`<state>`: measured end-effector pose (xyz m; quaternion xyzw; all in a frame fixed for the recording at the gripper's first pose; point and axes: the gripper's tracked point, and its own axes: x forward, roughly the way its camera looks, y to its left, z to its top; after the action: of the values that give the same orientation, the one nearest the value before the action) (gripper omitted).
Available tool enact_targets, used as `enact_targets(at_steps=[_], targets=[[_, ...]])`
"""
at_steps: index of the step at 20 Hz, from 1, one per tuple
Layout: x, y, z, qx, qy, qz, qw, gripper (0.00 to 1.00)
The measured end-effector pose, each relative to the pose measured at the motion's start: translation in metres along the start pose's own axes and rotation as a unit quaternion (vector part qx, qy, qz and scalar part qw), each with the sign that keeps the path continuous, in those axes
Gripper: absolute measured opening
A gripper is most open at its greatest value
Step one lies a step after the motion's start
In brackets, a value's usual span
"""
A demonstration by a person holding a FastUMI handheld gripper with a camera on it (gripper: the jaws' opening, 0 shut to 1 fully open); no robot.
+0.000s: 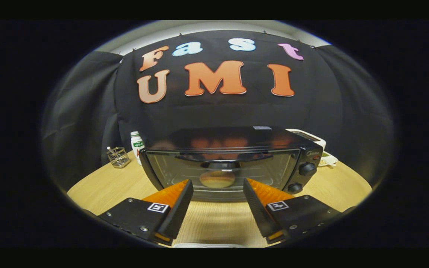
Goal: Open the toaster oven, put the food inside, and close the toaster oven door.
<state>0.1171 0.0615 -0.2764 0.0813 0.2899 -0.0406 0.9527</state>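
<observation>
On the pale wooden bench (99,193), a small wire basket (118,157) and white bottle (137,143) stand left of the black glass-doored toaster oven (233,160), door shut, round brown food (217,179) inside, just ahead of the wide-open, empty claw (218,186).

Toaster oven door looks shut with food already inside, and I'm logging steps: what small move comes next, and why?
Probably just back the gripper away. The toaster oven door is closed, the round food sits behind its glass, and the open jaws hold nothing.
</observation>
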Motion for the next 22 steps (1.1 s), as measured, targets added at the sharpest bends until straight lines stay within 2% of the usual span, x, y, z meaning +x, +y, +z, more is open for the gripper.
enact_targets(at_steps=[4,7,12,22], targets=[[0.003,0.0,0.004,0.001,-0.008,0.001,1.0,0.81],[-0.016,0.005,0.009,-0.004,-0.019,0.011,1.0,0.81],[-0.073,0.022,0.036,-0.015,-0.068,0.05,0.996,0.81],[-0.193,0.003,0.098,-0.024,-0.187,0.06,0.98,0.81]])
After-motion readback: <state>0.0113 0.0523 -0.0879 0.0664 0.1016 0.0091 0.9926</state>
